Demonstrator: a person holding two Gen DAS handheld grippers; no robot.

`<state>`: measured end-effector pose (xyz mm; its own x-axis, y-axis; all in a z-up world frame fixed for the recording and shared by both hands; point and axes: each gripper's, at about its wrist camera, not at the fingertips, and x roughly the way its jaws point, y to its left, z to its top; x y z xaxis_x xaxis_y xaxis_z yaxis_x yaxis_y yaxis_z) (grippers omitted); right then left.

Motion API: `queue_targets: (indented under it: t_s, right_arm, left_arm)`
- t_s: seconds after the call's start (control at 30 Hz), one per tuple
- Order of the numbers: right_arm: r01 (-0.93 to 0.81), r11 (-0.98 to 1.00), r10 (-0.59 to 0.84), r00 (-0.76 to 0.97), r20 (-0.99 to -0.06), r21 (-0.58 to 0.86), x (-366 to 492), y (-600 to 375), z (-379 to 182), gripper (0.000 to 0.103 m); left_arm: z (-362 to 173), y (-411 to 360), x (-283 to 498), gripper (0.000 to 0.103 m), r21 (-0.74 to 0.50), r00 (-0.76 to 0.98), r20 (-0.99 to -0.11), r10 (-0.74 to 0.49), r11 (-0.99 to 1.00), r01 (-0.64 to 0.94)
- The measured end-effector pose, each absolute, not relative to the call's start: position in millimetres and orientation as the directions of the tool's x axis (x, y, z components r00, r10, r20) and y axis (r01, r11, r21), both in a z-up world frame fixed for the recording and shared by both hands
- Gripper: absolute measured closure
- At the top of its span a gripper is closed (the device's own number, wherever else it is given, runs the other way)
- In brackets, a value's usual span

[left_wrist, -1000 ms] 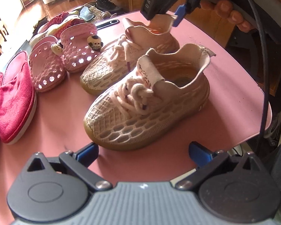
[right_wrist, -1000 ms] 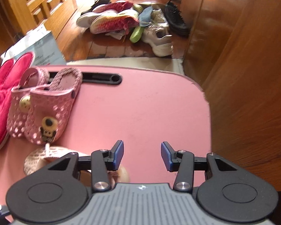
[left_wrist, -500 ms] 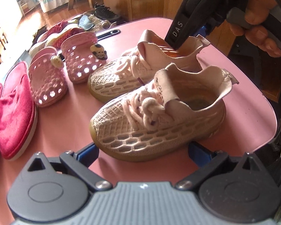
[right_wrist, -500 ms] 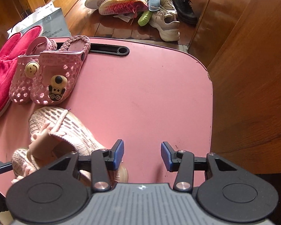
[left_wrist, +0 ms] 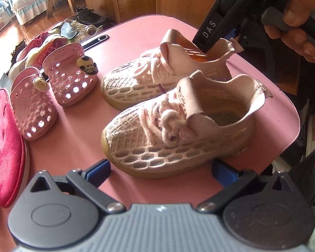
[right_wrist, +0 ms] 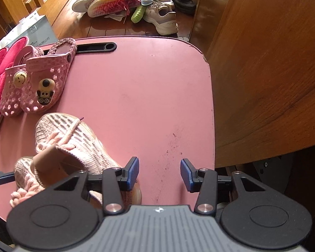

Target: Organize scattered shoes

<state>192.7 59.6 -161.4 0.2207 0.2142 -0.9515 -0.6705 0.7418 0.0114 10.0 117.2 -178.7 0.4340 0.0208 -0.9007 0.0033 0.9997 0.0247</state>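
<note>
Pink table (right_wrist: 149, 96), holding: near knit sneaker (left_wrist: 178, 134), standing between the wide-spread left tongs (left_wrist: 160, 171); far knit sneaker (left_wrist: 157, 73) just behind it; right tongs (right_wrist: 159, 173) half-spread over bare table, one finger (left_wrist: 208, 35) in the far sneaker's collar; pink clogs (left_wrist: 52, 92) left of the sneakers

Open-knit mesh sneakers (left_wrist: 174, 130) and perforated rubbery clogs (left_wrist: 70, 79) rest on a matt pink table (right_wrist: 140, 96).
</note>
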Motion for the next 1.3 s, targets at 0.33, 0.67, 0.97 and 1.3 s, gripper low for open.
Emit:
queue_targets:
  t_s: [0.33, 0.67, 0.97, 1.3]
  right_arm:
    - [-0.617, 0.785, 0.267, 0.257, -0.929, 0.055, 206.4, 52.3, -141.4, 0.056]
    - [-0.659, 0.752, 0.228, 0.227, -0.947, 0.023, 201.5, 57.7, -166.7, 0.052]
    - [-0.709, 0.705, 0.228, 0.192, -0.954, 0.026, 191.5, 55.3, -169.9, 0.051]
    - [-0.664, 0.748, 0.208, 0.198, -0.958, 0.025, 185.0, 42.7, -169.8, 0.051]
  left_arm:
    - [-149.1, 103.2, -22.2, 0.0, -0.066, 0.476, -0.879, -0.038, 0.997, -0.041]
    - [-175.9, 76.4, -9.7, 0.0, -0.018, 0.446, -0.895, -0.011, 1.0, -0.013]
    - [-178.6, 87.5, 3.5, 0.0, 0.012, 0.447, -0.894, 0.025, 0.999, -0.031]
    - [-179.4, 91.9, 11.2, 0.0, 0.014, 0.412, -0.911, -0.021, 0.996, 0.083]
